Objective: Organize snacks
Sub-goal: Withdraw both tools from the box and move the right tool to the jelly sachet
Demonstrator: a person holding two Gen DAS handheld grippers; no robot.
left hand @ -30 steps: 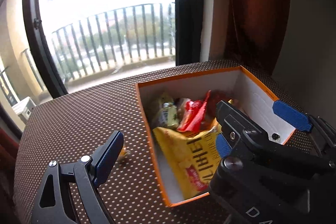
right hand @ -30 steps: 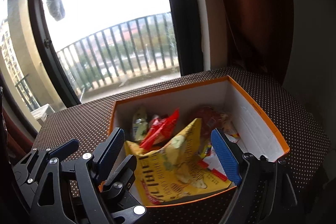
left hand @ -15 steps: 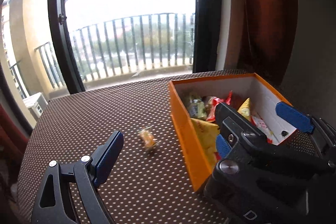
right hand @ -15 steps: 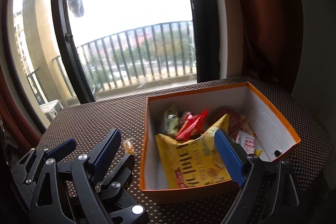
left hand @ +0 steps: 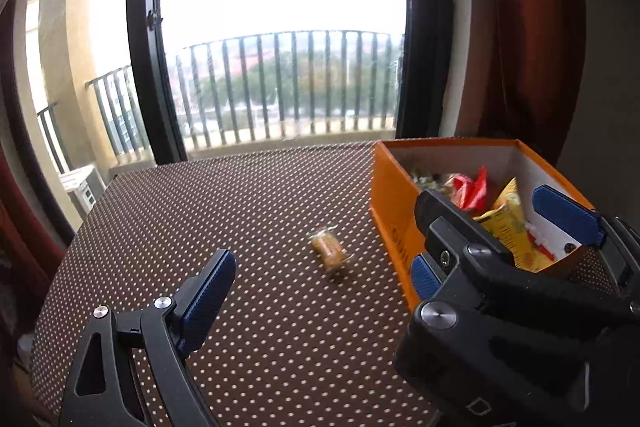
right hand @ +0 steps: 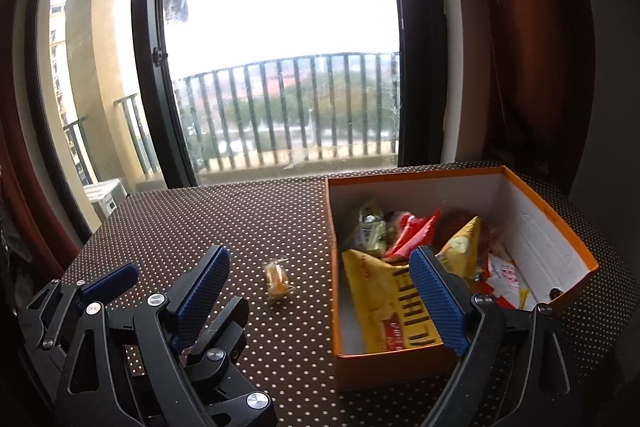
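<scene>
Both my wrist cams sat low over the brown dotted tablecloth (left hand: 168,211), aimed at the balcony window (right hand: 280,27). Each caught the open orange cardboard box (left hand: 390,195), the right one closer to it.

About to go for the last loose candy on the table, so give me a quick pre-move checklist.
1. Left gripper open, nothing between the jaws: ok.
2. Right gripper open and empty: ok.
3. Wrapped candy lying free on the dotted tablecloth, outside the box: ok.
4. Path to candy unobstructed: ok.
5. Orange box has room left beside the yellow bag: ok.
6. Candy orientation for the pinch: cannot tell, blurred.
</scene>
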